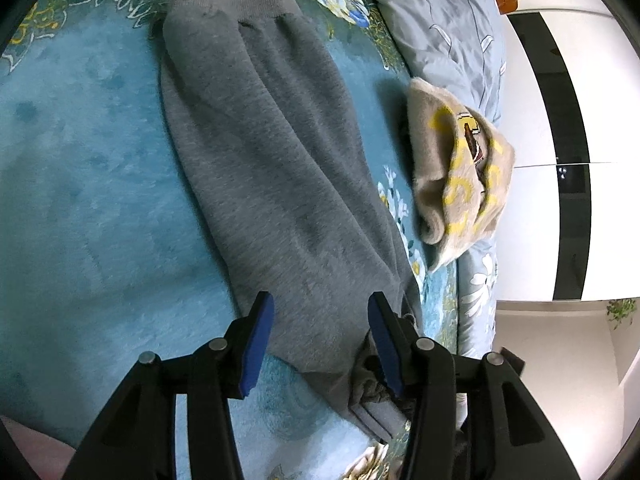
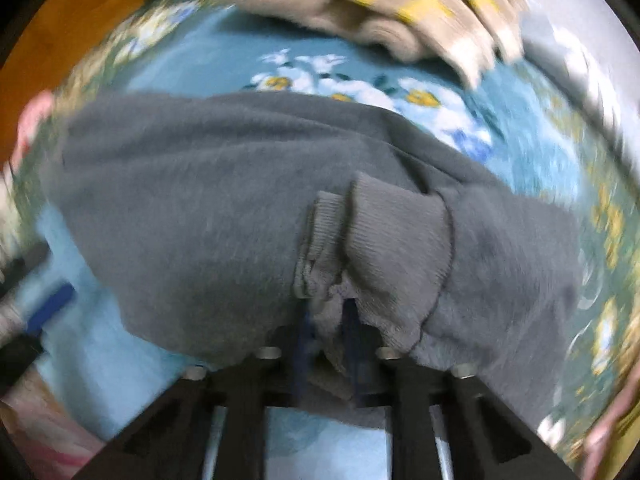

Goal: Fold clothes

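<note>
On the teal floral plush blanket lies the grey fleece sweatpants garment, folded into one long strip: ribbed waistband far from the left gripper, cuffs at the near end. Long axis runs straight away from that gripper. Its blue pads stand apart over the near end, pinching nothing. The right gripper is nearer the work: jaws nearly together, clamped on the ribbed grey cuffs. Next fold likely carries the cuffs along that axis toward the waistband. A beige-and-yellow folded knit garment sits beside, clear.
</note>
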